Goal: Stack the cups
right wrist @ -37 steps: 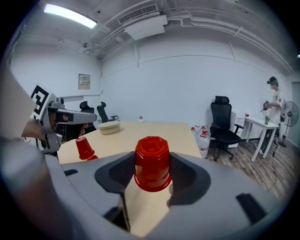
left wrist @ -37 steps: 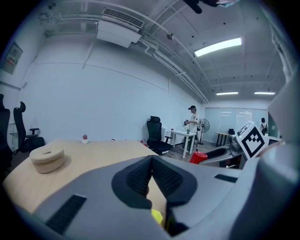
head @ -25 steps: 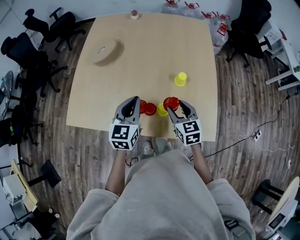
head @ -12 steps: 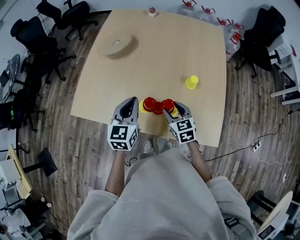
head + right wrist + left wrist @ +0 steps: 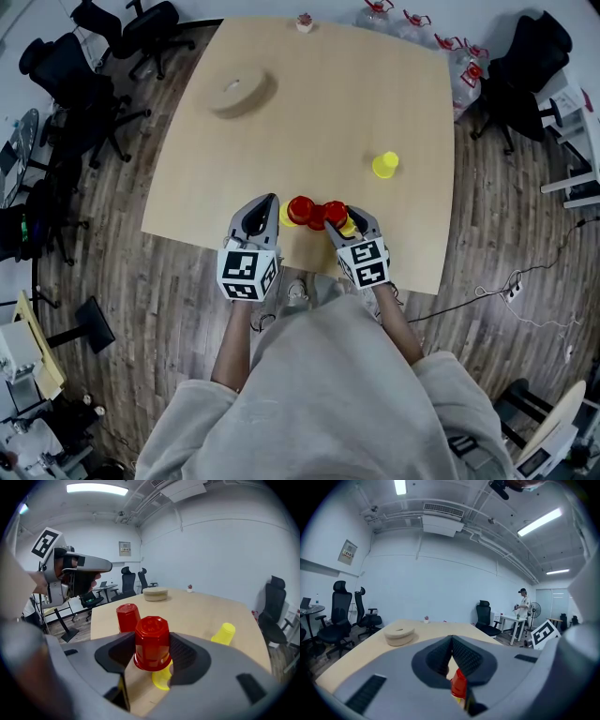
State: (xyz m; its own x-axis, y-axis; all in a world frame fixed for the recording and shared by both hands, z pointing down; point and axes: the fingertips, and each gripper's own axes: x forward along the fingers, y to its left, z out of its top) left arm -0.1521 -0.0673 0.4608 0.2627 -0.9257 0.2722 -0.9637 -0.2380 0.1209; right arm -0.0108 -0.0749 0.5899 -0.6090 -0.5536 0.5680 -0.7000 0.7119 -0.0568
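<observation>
My right gripper (image 5: pixel 339 221) is shut on an upside-down red cup (image 5: pixel 152 642), just above a yellow cup (image 5: pixel 161 678) on the table. A second upside-down red cup (image 5: pixel 128 617) stands just to its left, over a yellow one (image 5: pixel 284 215). My left gripper (image 5: pixel 271 204) hovers beside that pair with its pads meeting; only a sliver of the red cup (image 5: pixel 458 686) shows under the jaws. Another yellow cup (image 5: pixel 384 165) lies on its side farther right on the table.
The wooden table (image 5: pixel 319 103) carries a round beige disc (image 5: pixel 234 91) at the far left and a small pot (image 5: pixel 305 21) at the far edge. Office chairs (image 5: pixel 94 56) stand left, water bottles (image 5: pixel 450 47) at the far right. A person (image 5: pixel 524 606) stands across the room.
My right gripper has moved left and down with its red cup, close to the other red cup and over a yellow one. The left gripper shifted a little at first, then stayed.
</observation>
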